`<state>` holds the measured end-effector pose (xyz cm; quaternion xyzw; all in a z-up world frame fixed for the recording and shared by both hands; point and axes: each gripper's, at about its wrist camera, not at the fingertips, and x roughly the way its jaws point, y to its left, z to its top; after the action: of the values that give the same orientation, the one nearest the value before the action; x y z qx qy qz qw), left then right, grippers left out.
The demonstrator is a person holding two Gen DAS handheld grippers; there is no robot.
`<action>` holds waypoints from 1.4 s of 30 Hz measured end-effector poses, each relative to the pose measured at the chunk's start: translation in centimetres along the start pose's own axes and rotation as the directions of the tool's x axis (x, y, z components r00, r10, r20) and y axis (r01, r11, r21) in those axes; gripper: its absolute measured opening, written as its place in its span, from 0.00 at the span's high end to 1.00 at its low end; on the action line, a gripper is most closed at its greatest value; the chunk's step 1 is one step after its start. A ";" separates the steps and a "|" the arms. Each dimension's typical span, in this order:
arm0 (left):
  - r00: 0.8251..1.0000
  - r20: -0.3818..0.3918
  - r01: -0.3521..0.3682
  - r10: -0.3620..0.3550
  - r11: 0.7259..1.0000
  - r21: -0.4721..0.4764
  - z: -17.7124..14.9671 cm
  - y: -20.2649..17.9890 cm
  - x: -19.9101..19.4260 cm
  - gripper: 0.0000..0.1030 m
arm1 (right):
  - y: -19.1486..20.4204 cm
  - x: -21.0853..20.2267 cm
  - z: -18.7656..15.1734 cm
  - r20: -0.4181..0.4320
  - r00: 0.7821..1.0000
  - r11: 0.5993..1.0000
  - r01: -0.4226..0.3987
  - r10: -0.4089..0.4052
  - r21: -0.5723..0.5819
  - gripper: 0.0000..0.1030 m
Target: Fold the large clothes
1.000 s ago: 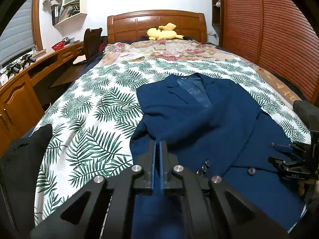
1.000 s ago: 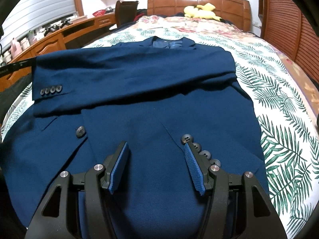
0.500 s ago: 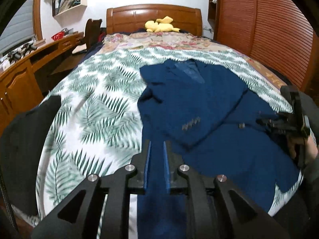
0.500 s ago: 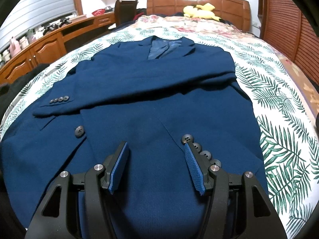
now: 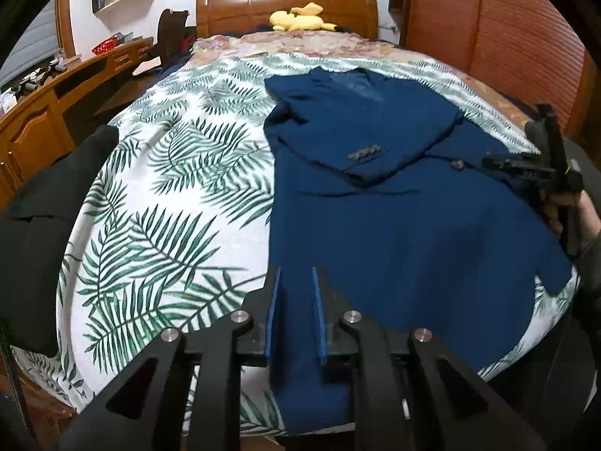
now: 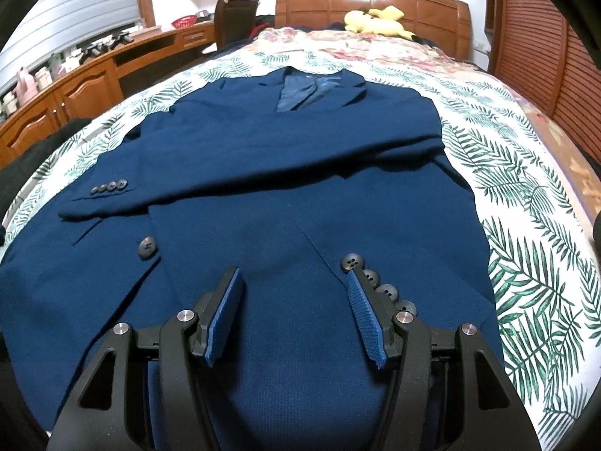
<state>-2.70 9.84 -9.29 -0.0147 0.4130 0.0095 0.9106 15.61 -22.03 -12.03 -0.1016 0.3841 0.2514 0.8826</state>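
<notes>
Navy jacket point(image 6: 300, 195), right tool point(image 6: 293, 319) wide open, empty

Both wrist cameras are looking from the foot of the bed point(image 5: 157, 195) toward the headboard point(image 6: 375, 3), sharing the nearby blue jacket point(image 6: 285, 195).

Each gripper, left point(image 5: 295, 314) and right point(image 6: 295, 310), has black angular arms with silver screw heads, blue ribbed pads point(image 6: 362, 315), and a bare-skinned hand point(image 5: 573, 214) gripping it.
</notes>
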 end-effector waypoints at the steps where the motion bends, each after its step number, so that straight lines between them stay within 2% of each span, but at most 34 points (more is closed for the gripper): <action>1: 1.000 -0.006 -0.009 0.009 1.000 0.003 -0.2 0.1 0.3 0.86 | 0.0 0.0 0.0 0.000 1.000 1.000 0.002 -0.002 -0.002 0.43; 11: 1.000 -0.017 -0.013 0.013 1.000 -0.015 -1.3 1.1 1.6 0.68 | 0.4 -0.2 0.1 0.002 1.000 1.000 0.028 -0.028 -0.013 0.43; 13: 1.000 -0.016 -0.008 0.008 1.000 -0.017 -1.3 1.2 1.6 0.68 | 0.3 -1.2 0.0 0.001 0.999 0.999 0.036 -0.036 -0.006 0.43; 18: 1.000 0.002 -0.013 0.013 1.000 -0.010 -1.7 1.1 1.4 0.67 | 0.5 -4.8 -1.8 -0.005 1.000 1.000 -0.004 0.004 -0.014 0.43; 25: 1.000 0.014 -0.015 0.015 1.000 -0.020 -2.0 1.1 1.1 0.67 | 5.0 -8.5 -4.5 0.005 0.997 0.995 -0.073 0.074 -0.070 0.43; 29: 1.000 0.005 -0.010 0.010 1.000 -0.008 -2.4 0.7 0.4 0.67 | 6.4 -10.2 -5.7 0.031 0.999 0.993 -0.041 0.044 -0.108 0.43; 33: 1.000 0.002 -0.001 0.001 1.000 0.000 -3.2 0.4 -0.3 0.67 | 3.6 -11.4 -6.8 0.012 0.999 0.995 0.048 -0.047 -0.092 0.43; 37: 1.000 0.012 0.003 -0.003 1.000 -0.006 -3.9 0.3 -0.9 0.67 | -1.1 -12.6 -8.2 -0.024 0.988 0.987 0.151 -0.152 -0.050 0.43; 40: 1.000 0.021 0.003 -0.003 1.000 -0.008 -4.3 0.3 -1.0 0.67 | -3.8 -12.9 -9.3 -0.063 0.981 0.983 0.184 -0.184 -0.007 0.43; 42: 1.000 0.021 0.002 -0.002 1.000 -0.012 -4.3 0.3 -1.0 0.67 | -5.0 -12.7 -10.0 -0.095 0.980 0.984 0.179 -0.177 0.019 0.43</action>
<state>-6.60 9.99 -11.35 -0.0206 0.4031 0.0113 0.9149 4.61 -34.70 -9.70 -0.1350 0.4174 0.1611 0.8841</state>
